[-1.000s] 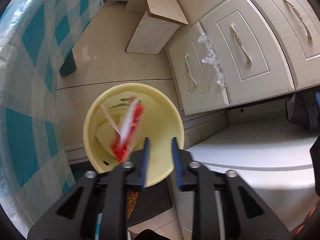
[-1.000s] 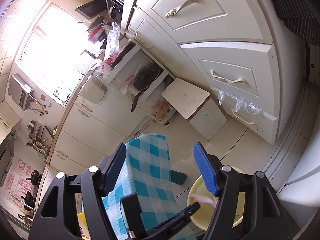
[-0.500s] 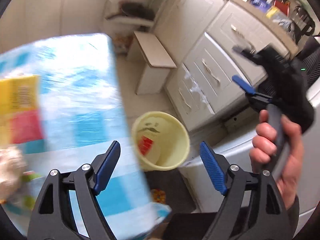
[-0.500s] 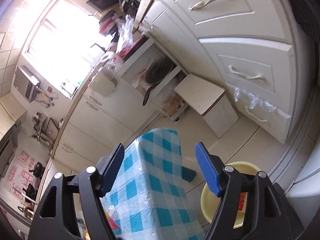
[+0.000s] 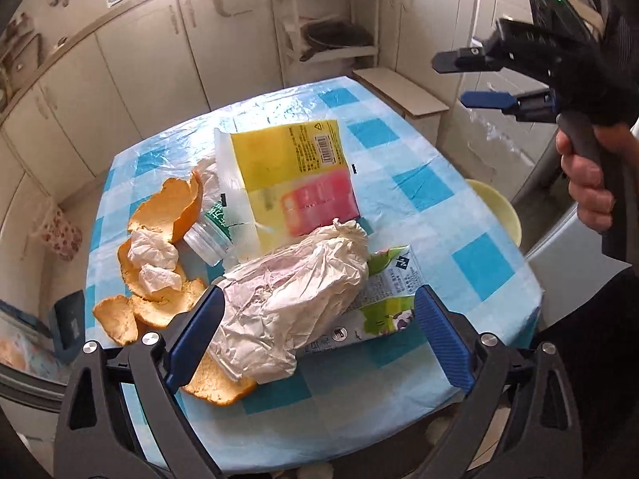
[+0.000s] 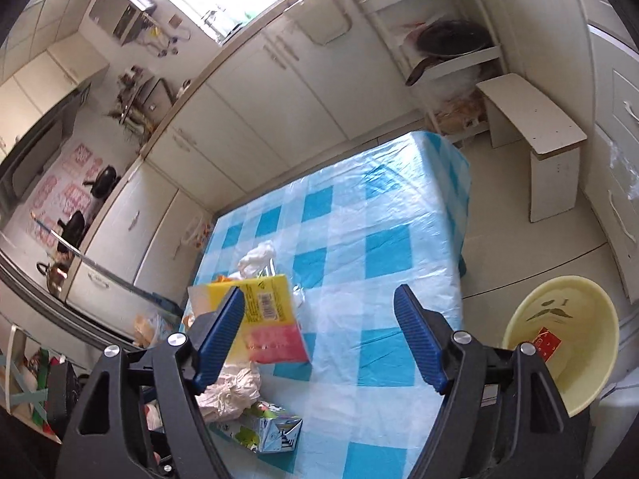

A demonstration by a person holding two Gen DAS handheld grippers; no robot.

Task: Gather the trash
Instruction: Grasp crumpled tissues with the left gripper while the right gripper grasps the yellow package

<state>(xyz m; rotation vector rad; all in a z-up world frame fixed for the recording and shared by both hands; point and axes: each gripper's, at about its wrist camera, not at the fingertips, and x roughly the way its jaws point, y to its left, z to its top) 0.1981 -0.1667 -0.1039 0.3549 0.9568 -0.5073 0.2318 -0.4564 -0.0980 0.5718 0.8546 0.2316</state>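
Note:
Trash lies on the blue checked table (image 5: pixel 439 183): a crumpled white paper bag (image 5: pixel 291 295), a green drink carton (image 5: pixel 383 299) under it, a yellow and pink packet (image 5: pixel 295 175), orange peels (image 5: pixel 159 263), tissues (image 5: pixel 153 259) and a small clear cup (image 5: pixel 207 239). My left gripper (image 5: pixel 319 335) is open and empty, its jaws on either side of the paper bag. My right gripper (image 6: pixel 319 339) is open and empty above the table; it also shows in the left wrist view (image 5: pixel 471 80). The yellow bin (image 6: pixel 567 339) stands on the floor right of the table, with a red wrapper (image 6: pixel 547 341) inside.
A white stool (image 6: pixel 535 151) stands beyond the table by a shelf rack with a pan (image 6: pixel 451 40). White cabinets (image 6: pixel 279 119) line the walls. A white appliance (image 5: pixel 571 255) is beside the bin.
My left gripper dropped the red wrapper into the bin, opened wide and swung left to the trash pile on the table. My right gripper tilted down toward the table.

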